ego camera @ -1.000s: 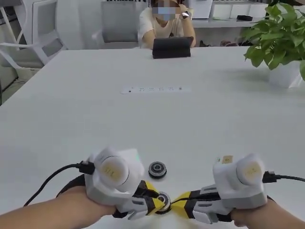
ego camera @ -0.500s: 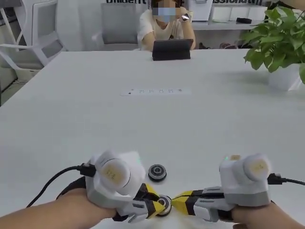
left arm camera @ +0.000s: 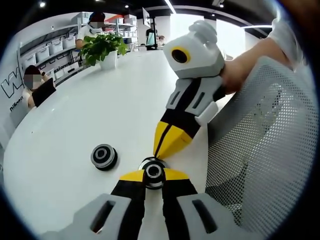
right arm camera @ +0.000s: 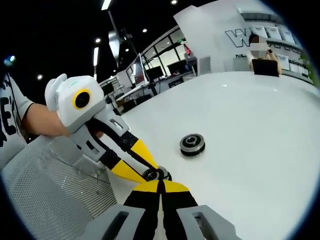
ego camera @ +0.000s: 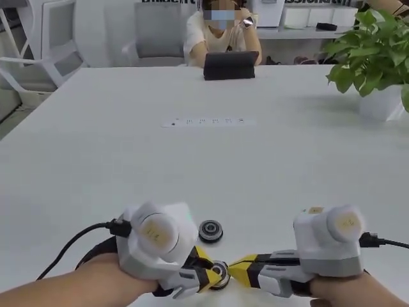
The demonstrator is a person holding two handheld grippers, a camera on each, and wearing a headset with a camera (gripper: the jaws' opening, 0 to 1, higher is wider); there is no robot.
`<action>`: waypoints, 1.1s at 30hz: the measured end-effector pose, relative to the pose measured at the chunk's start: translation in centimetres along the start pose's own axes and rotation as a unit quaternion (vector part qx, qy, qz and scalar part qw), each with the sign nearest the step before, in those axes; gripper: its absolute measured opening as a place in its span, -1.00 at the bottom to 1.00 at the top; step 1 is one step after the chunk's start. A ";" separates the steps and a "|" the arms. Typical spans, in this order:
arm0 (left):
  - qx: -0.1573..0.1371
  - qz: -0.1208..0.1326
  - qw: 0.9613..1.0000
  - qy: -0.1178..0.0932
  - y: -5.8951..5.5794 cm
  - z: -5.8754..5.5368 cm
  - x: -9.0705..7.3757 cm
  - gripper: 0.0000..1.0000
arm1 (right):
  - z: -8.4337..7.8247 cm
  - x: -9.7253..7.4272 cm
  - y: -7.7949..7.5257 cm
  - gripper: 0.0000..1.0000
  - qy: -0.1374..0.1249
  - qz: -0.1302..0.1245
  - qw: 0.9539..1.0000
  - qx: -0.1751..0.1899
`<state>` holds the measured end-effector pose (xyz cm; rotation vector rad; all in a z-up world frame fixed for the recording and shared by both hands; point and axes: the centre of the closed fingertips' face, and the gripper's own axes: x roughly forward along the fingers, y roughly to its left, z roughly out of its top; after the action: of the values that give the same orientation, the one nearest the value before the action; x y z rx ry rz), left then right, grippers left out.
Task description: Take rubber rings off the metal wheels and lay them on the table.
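White counter [ego camera: 268,173] in an open office, a seated person [ego camera: 220,32] behind a dark tablet [ego camera: 230,64] at the far end and a potted plant [ego camera: 374,54] at the far right: you hold both grippers tip to tip at the near edge. Your left gripper [ego camera: 214,275] is pinching a small metal wheel [left arm camera: 153,171] between its yellow jaws. Your right gripper [ego camera: 236,267] comes in from the right with its jaws pressed together, their point against the wheel's rim. Whether they have caught a fold of the black rubber ring [left arm camera: 148,163] cannot be told. A second wheel [ego camera: 211,230] lies flat on the counter just beyond the left gripper, with a dark band around it too.

Over the last second little has changed. The two grippers stay locked on the same wheel, the right one barely shifted, and the second wheel has not moved. Both wheels appear to keep their rings, so the task looks to be at its very start, with the first peel in hand and not yet won. The next move likely calls for a steady pull by your right gripper away from the hub while the left holds firm. One risk is the wheel twisting out of the pinch and rolling off the near edge.
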<state>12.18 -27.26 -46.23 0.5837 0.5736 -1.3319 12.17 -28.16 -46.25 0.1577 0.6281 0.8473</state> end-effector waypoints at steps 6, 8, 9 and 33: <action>0.000 0.000 1.000 0.001 0.0 0.0 0.0 -0.87 | 0.2 0.3 0.6 -1.00 -0.003 0.012 1.000 -0.002; -0.001 0.000 1.000 0.001 0.0 0.0 0.0 -0.87 | 0.2 0.4 0.8 -1.00 -0.003 0.016 1.000 -0.004; -0.001 0.000 1.000 0.001 0.0 0.0 0.0 -0.87 | 0.2 0.5 0.9 -1.00 -0.004 0.018 1.000 -0.004; -0.002 0.000 1.000 -0.004 -0.1 0.0 -0.1 -0.86 | 0.9 0.2 1.4 -1.00 -0.033 0.038 0.999 0.008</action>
<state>12.12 -27.21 -46.20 0.5753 0.5688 -1.3322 11.82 -26.97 -45.08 0.2245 0.5697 0.9062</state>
